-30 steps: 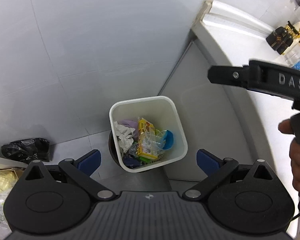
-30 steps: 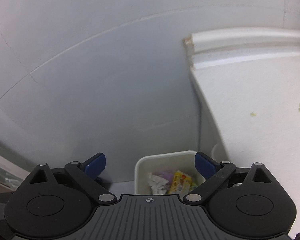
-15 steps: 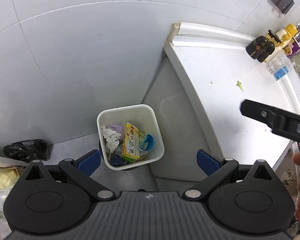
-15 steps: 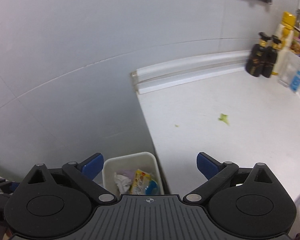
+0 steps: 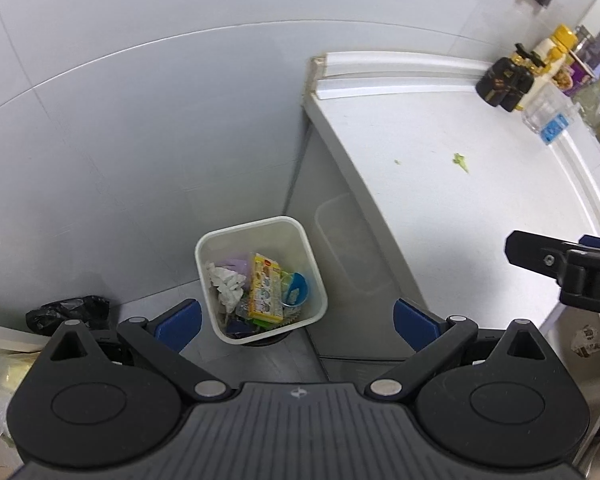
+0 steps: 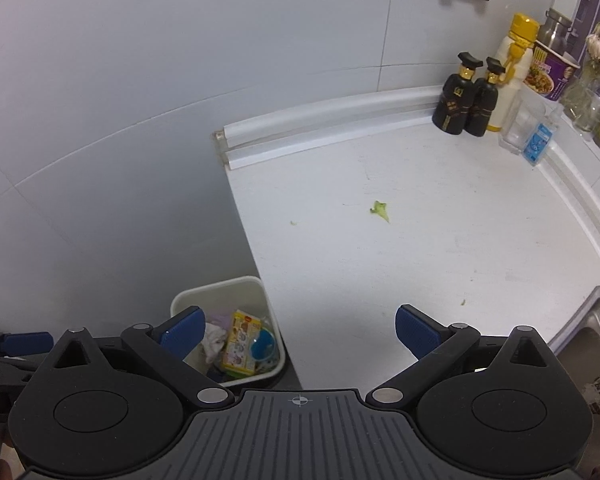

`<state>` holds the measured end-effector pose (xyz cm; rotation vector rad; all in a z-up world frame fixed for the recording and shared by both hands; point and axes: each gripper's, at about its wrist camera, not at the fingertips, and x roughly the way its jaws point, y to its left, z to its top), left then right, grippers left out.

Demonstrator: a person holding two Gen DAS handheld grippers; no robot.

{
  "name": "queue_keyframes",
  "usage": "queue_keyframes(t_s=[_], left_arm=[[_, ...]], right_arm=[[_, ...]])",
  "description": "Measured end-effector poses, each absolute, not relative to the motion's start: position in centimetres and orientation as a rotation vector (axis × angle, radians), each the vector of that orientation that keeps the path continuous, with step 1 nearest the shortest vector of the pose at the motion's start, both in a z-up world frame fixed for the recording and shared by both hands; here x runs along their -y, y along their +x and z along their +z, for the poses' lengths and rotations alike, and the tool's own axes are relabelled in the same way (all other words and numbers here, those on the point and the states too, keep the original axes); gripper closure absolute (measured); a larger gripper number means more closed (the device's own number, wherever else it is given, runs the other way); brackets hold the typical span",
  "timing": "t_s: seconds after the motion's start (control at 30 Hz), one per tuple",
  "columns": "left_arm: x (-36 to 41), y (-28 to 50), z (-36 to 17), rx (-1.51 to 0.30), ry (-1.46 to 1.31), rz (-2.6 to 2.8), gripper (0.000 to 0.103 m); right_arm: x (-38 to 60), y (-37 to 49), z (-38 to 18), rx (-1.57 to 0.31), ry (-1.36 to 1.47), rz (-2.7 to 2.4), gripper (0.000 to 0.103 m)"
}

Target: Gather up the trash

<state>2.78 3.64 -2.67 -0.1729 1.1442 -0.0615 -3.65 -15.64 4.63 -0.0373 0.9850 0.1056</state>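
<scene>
A white square trash bin (image 5: 204,246) stands on the floor beside the counter, holding a yellow carton (image 5: 265,286), crumpled tissue and a blue cup; it also shows in the right wrist view (image 6: 216,290). A small green leaf scrap (image 6: 381,211) lies on the white counter (image 6: 420,248), also seen from the left wrist (image 5: 461,161). My left gripper (image 5: 296,322) is open and empty high above the bin. My right gripper (image 6: 298,330) is open and empty above the counter's left edge; its body shows in the left wrist view (image 5: 568,268).
Two black bottles (image 6: 468,96), a yellow-capped bottle, a clear container (image 6: 526,126) and jars stand at the counter's back right corner. A steel sink (image 6: 588,340) lies at the right. A black bag (image 5: 70,312) sits on the floor at the left. A tiny crumb (image 6: 294,223) lies near the counter edge.
Both grippers have risen and swung right, away from the bin. The bin looks smaller, and the counter with the green scrap and bottles has come into view.
</scene>
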Motion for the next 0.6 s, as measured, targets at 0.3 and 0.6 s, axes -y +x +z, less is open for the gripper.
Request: queue_keyframes(t_s=[0.3,0.6], left_arm=[[-2.7,2.4,-2.4,-1.139,-0.144,-0.076,0.001],[-2.4,2.5,-2.5,-1.148,-0.140,-0.093,0.001]], right_arm=[[15.7,-3.8,4.4,-0.982,-0.036,0.106,0.001],[15.6,-4.1,3.8,-0.987,-0.035,0.108,0.001]])
